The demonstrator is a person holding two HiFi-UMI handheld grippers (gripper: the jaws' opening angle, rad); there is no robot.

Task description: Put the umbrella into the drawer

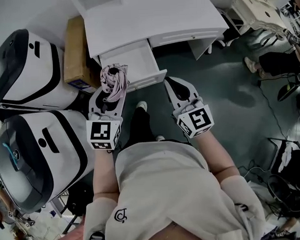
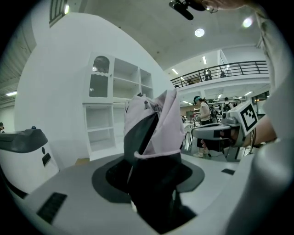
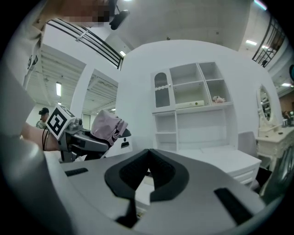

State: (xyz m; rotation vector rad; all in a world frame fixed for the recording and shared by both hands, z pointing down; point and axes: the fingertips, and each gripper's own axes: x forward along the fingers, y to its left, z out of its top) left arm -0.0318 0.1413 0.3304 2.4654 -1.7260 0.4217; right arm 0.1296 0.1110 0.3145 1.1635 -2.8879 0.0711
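Left gripper [image 1: 110,94] is clamped at a middling width on the umbrella [image 1: 114,78], a folded compact one with lilac and black cloth bunched round its core. It stands up out of the jaws by the near left corner of the open drawer [image 1: 148,78], not yet inside. Right gripper [image 1: 172,87] has its jaws together with nothing between them, close to the drawer's front. The umbrella looks light, so one gripper should be enough to carry it. It is a mixed thing to hold, though: loose cloth outside that gives and can slide, and probably a stiff shaft and ribs within. The hold seems best low on the body, where the pads press through the cloth to the core. A pinch on cloth alone would likely let it sag or slip. Loose folds may also snag on the drawer's rim.
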